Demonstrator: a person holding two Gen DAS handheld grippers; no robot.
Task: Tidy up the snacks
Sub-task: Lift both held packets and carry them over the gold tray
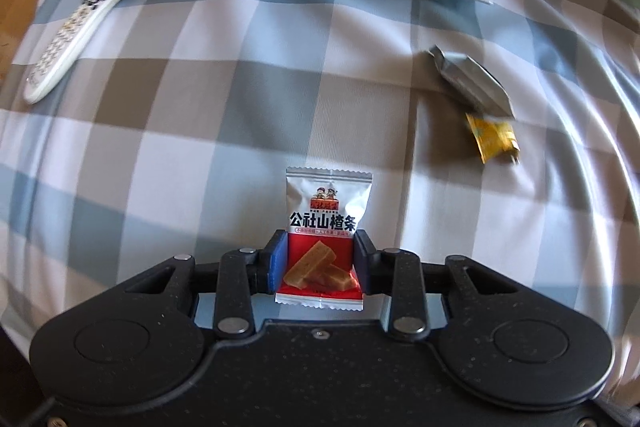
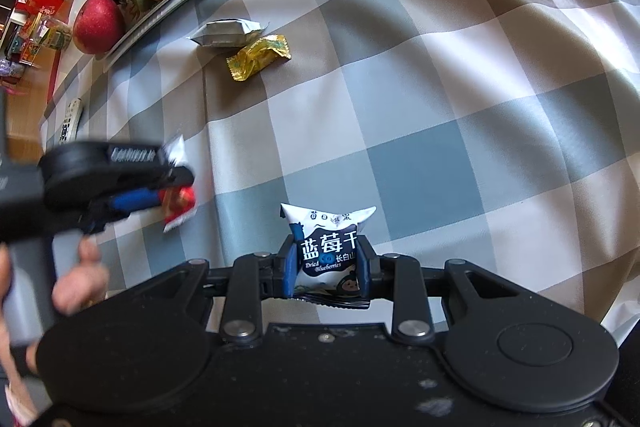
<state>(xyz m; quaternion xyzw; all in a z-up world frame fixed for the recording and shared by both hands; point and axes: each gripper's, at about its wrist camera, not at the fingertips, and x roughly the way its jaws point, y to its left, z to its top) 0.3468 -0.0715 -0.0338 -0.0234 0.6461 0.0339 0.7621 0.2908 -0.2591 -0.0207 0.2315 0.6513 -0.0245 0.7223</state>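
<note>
Left tool (image 1: 320, 263) is gripping the hawthorn pkt (image 1: 322, 227) btwn its pads, right tool (image 2: 327, 267) is pinching the blueberry pkt (image 2: 326, 247); both hovering level over the checkered table (image 2: 440, 107).

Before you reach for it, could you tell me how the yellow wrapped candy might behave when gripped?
The yellow candy looks small, so probably light. Its crinkled foil wrapper may crush or slip. It lies touching the silver packet, so a push could shift both.
</note>
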